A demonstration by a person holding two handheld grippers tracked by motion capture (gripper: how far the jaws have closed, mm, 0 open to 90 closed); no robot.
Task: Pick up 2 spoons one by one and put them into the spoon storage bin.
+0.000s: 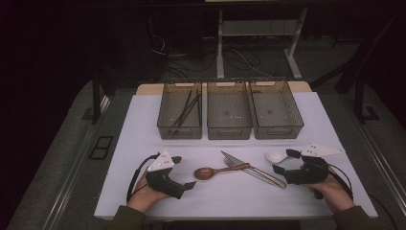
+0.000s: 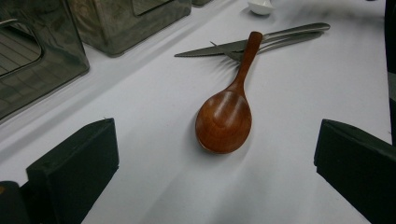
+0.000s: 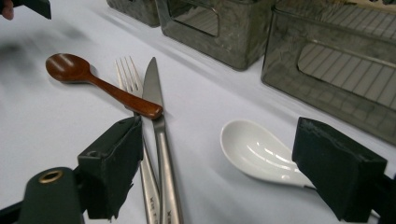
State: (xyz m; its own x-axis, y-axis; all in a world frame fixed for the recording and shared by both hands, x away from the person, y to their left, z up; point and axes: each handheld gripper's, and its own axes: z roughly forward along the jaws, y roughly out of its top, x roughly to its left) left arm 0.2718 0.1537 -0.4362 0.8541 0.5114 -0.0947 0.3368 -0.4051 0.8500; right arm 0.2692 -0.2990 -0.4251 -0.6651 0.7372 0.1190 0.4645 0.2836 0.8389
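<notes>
- Wooden spoon (image 2: 224, 119) flat on white table cover (image 1: 143, 134), bowl toward left gripper (image 1: 182, 171), handle end resting across fork (image 3: 127, 77) and knife (image 3: 153, 88).
- Left gripper jaws wide apart, bowl centred between them but not yet touched; empty.
- Best approach, judged: close on neck just behind bowl, lift straight up so handle clears the steel pieces without dragging them.
- White spoon (image 3: 259, 154) just beside right gripper (image 1: 283, 160); jaws wide, bracketing it, nothing held.
- Three grey bins (image 1: 229, 117) in a row beyond; chopsticks (image 1: 186, 109) in the leftmost.
- Room dark; cables and desk legs on floor behind.
</notes>
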